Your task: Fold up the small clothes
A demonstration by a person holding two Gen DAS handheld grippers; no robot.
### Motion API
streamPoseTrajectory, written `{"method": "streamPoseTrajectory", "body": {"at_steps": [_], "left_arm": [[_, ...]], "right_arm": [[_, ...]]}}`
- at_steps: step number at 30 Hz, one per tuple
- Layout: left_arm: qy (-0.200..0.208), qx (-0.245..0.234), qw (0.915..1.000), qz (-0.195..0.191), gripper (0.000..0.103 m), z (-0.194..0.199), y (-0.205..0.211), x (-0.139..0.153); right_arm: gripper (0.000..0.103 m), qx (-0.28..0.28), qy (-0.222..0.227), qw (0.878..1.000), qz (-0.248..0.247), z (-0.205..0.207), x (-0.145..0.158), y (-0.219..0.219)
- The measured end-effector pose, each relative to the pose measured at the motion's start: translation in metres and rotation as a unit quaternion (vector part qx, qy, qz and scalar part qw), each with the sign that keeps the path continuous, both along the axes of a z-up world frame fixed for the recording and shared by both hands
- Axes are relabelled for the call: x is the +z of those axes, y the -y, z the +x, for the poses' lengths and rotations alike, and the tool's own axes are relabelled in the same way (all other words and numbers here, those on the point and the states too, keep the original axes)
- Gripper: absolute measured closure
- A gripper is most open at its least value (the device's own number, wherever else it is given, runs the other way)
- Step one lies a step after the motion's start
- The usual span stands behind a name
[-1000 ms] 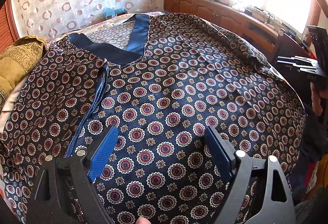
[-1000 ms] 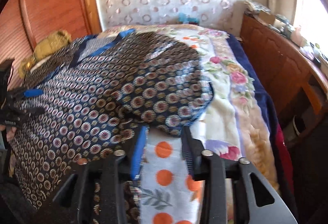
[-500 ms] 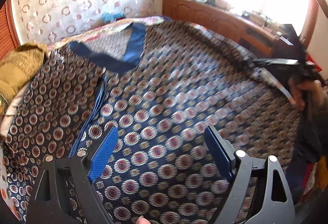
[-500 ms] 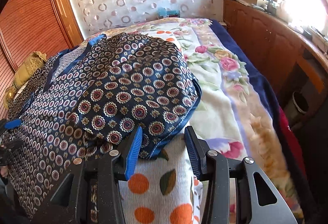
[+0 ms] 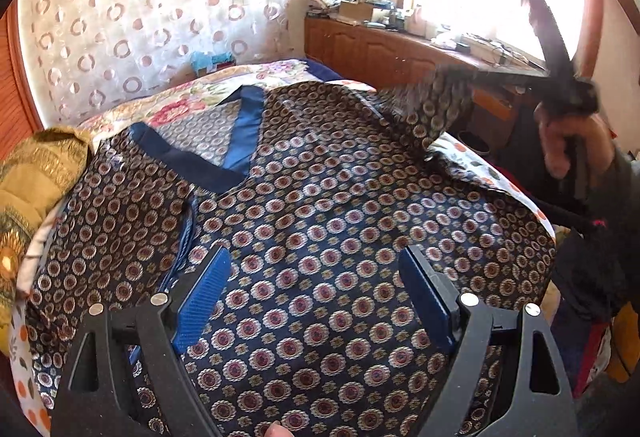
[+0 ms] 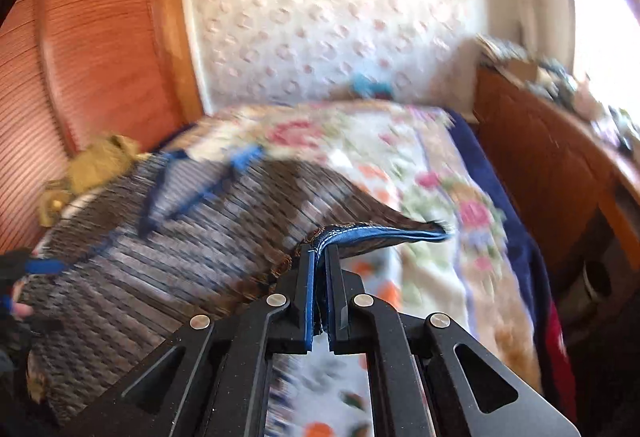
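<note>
A dark blue patterned garment (image 5: 340, 205) with a blue V-neck band lies spread on the bed; it also shows blurred in the right wrist view (image 6: 200, 229). My left gripper (image 5: 316, 289) is open and hovers over the garment's lower front, holding nothing. My right gripper (image 6: 319, 261) is shut on the garment's blue-trimmed sleeve edge (image 6: 380, 235) and holds it lifted off the bed. In the left wrist view the right gripper (image 5: 560, 89) holds the raised sleeve (image 5: 432, 105) at the right.
A floral blanket (image 6: 420, 165) covers the bed. A gold-yellow cloth (image 5: 36, 173) lies at the left by the wooden headboard (image 6: 88, 49). A wooden cabinet (image 5: 380, 49) with clutter runs along the right under the window.
My right gripper has closed on the sleeve edge and lifted it off the bed. My left gripper stays open over the garment and has drawn back a little.
</note>
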State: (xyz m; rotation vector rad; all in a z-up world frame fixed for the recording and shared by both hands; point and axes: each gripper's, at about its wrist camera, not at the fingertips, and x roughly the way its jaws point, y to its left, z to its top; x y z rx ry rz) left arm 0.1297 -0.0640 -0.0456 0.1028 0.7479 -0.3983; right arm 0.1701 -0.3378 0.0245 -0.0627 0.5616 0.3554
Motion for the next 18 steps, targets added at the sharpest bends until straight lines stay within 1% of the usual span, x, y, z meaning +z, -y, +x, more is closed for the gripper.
{"method": "streamPoseTrajectory", "body": {"at_steps": [2,4,7,9,11,12,18], "left_arm": [[-0.001,0.007,1.0000,-0.002,0.017,0.001,-0.004,-0.002],[-0.002,0.014,0.9999,-0.003,0.017,0.002,-0.009,-0.002],[-0.004,0.020,0.9998,-0.001,0.017,0.003,-0.013,-0.004],[-0.005,0.021,0.9998,-0.001,0.017,0.005,-0.015,-0.005],[-0.007,0.023,0.9997,0.000,0.017,0.006,-0.017,-0.008],[-0.008,0.024,0.9997,0.001,0.017,0.006,-0.018,-0.009],[-0.010,0.034,0.9994,-0.002,0.017,0.011,-0.025,-0.010]], "right_arm": [[0.099,0.044,0.014,0.999,-0.004,-0.005,0.016,-0.027],[0.099,0.083,0.018,0.996,-0.010,-0.011,0.023,-0.051],[0.098,0.123,0.006,0.992,-0.032,-0.016,0.021,-0.085],[0.083,0.136,-0.007,0.990,-0.040,-0.017,0.015,-0.093],[0.059,0.133,-0.009,0.990,-0.044,-0.014,0.010,-0.092],[0.057,0.128,-0.011,0.991,-0.042,-0.011,0.008,-0.094],[0.056,0.058,-0.035,0.996,-0.051,0.015,-0.008,-0.068]]}}
